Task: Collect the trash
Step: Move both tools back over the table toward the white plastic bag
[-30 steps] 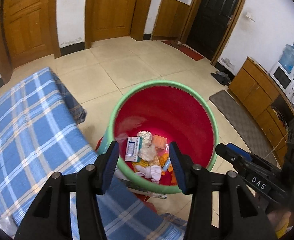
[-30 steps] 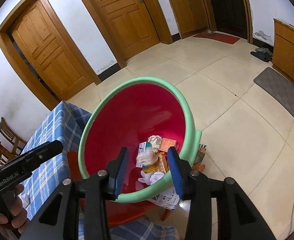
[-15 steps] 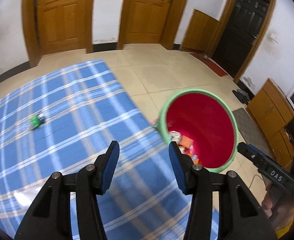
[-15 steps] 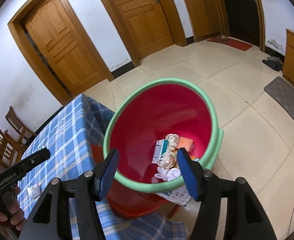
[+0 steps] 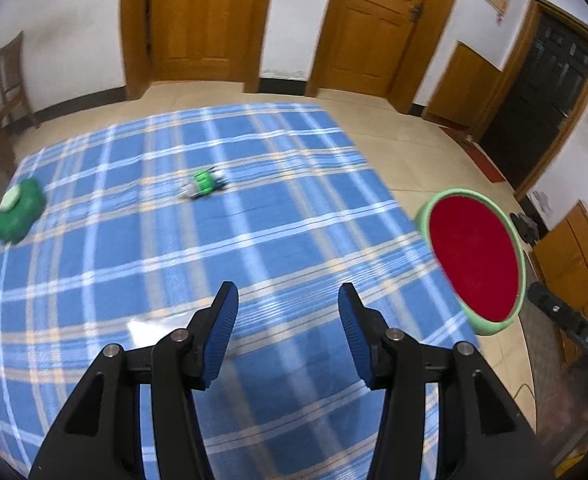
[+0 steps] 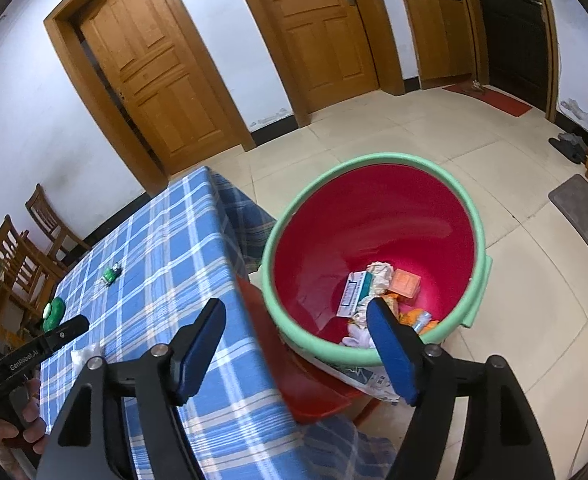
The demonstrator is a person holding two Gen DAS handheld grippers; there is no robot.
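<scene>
A red bin with a green rim stands on a red stool beside the table and holds several pieces of trash. It also shows in the left wrist view. On the blue plaid tablecloth lie a small green and white wrapper, a green lidded piece at the left edge and a clear plastic scrap. My left gripper is open and empty above the cloth. My right gripper is open and empty above the table corner and the bin's near rim.
Wooden chairs stand past the table's far left side. Wooden doors line the back wall. A low cabinet and a grey mat are on the right over tiled floor.
My left gripper has swung left from over the bin to over the tablecloth. My right gripper has opened wider and pulled back toward the table corner.
</scene>
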